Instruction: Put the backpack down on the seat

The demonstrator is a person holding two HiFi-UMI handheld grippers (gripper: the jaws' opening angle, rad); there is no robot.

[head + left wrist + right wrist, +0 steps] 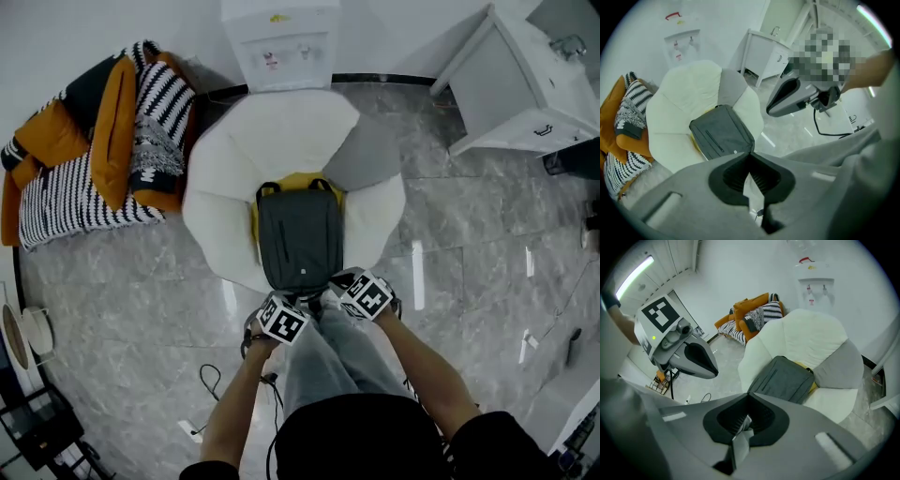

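While a dark grey backpack (pixel 300 239) lies flat on a white seat (pixel 234 159), a person stands over it on a polished floor (pixel 469 234) of grey, marble-veined tiles that catch the ceiling lights. The seat is a soft, rounded chair shaped in broad petal-like lobes, set against a plain white wall (pixel 75 28) just in front of a white water dispenser (pixel 281 42). A smooth grey cushion (pixel 361 150) fills one lobe, and a yellow cushion (pixel 298 180) shows under the top end of the backpack. The backpack is a flat woven-fabric rectangle with rounded corners and two black strap loops pointing toward the chair's back; what it holds cannot be seen. A heap of orange and black-and-white striped cushions (pixel 94 150) lies on the floor beside the chair, and a white cabinet (pixel 516 84) stands in the far corner. A thin black cable (pixel 211 380) loops across the tiles near the person's grey trousers (pixel 328 366). The left tongs (pixel 750 155) and the right tongs (pixel 749 397) hang side by side just off the seat's near edge, both closed with nothing gripped, clear of the backpack.
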